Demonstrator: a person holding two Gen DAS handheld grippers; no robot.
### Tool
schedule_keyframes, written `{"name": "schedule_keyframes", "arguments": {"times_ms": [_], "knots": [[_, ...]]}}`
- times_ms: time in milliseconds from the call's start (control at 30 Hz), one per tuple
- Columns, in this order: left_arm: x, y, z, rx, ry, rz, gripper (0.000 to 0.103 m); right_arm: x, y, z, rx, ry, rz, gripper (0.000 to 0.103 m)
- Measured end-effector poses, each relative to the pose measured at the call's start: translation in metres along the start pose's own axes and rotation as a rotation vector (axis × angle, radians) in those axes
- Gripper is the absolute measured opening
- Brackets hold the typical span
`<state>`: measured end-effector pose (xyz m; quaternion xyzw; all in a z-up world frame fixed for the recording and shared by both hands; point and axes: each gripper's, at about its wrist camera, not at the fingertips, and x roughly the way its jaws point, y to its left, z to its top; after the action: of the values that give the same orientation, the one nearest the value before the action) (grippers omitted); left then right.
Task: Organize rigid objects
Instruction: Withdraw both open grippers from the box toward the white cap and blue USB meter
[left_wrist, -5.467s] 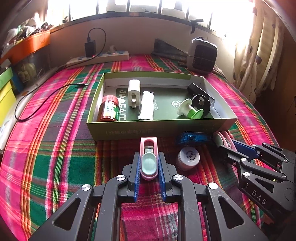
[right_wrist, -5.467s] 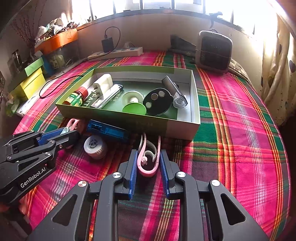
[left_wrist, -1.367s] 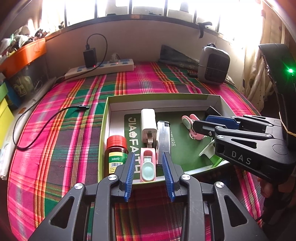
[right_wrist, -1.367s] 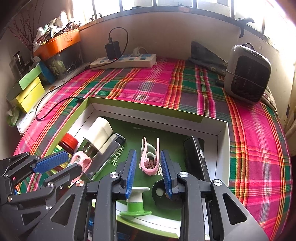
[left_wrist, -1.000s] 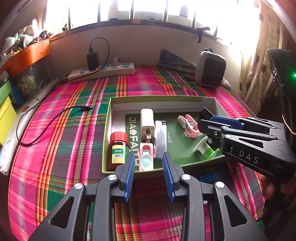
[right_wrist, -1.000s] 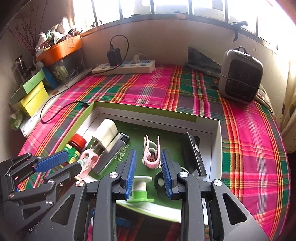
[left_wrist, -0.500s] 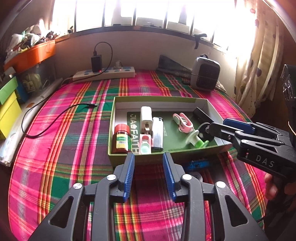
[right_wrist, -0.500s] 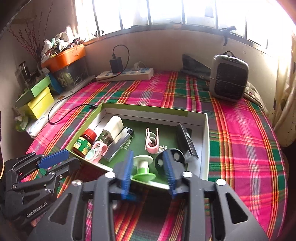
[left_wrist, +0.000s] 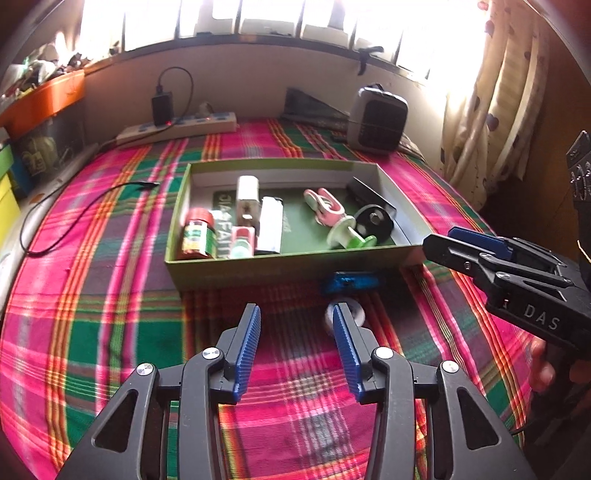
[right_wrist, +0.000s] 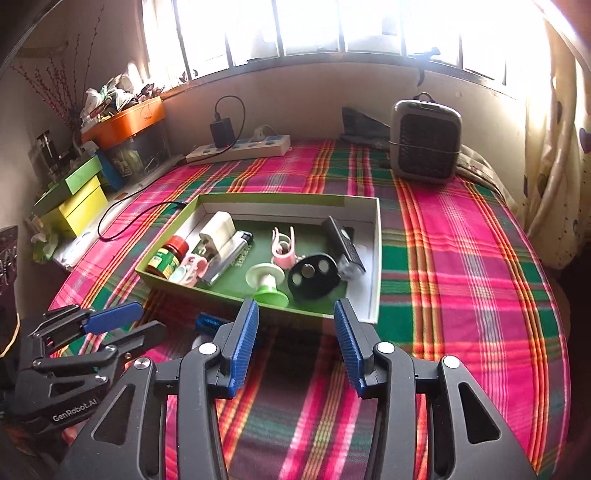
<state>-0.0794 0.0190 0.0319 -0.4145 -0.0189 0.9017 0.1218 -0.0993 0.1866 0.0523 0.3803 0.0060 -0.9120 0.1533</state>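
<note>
A green cardboard box (left_wrist: 280, 264) (right_wrist: 373, 258) on the plaid cloth holds a red-capped bottle (left_wrist: 195, 236), a white charger (left_wrist: 246, 192), a lighter (left_wrist: 271, 225), two pink clips (left_wrist: 242, 240) (right_wrist: 283, 251), a green spool (right_wrist: 267, 282) and black items. A blue item (left_wrist: 349, 282) and a white round cap (left_wrist: 345, 314) lie on the cloth in front of the box. My left gripper (left_wrist: 295, 332) is open and empty, above the cloth beside the cap. My right gripper (right_wrist: 295, 328) is open and empty, in front of the box.
A power strip (right_wrist: 240, 147) with a plugged charger and a grey heater (right_wrist: 424, 140) stand at the back wall. A black cable (left_wrist: 74, 210) lies left of the box. Yellow and green boxes (right_wrist: 74, 199) sit at the left edge. Curtains hang at the right.
Both grippers let go of their pink clips inside the box, then drew back toward me and opened wider. The clips stay in the box.
</note>
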Motion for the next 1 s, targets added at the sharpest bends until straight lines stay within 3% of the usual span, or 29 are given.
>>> {"name": "schedule_keyframes", "arguments": {"times_ms": [367,1000], "knots": [[0.009,-0.018,-0.004,0.035,0.033,-0.017,0.041,-0.007,-0.012,-0.019,0.024,0.002,-0.004,0.044],[0.033,-0.031,-0.001,0.059,0.077,0.033,0.041,-0.006,-0.028,-0.028,0.052,0.003,0.007,0.044]]}}
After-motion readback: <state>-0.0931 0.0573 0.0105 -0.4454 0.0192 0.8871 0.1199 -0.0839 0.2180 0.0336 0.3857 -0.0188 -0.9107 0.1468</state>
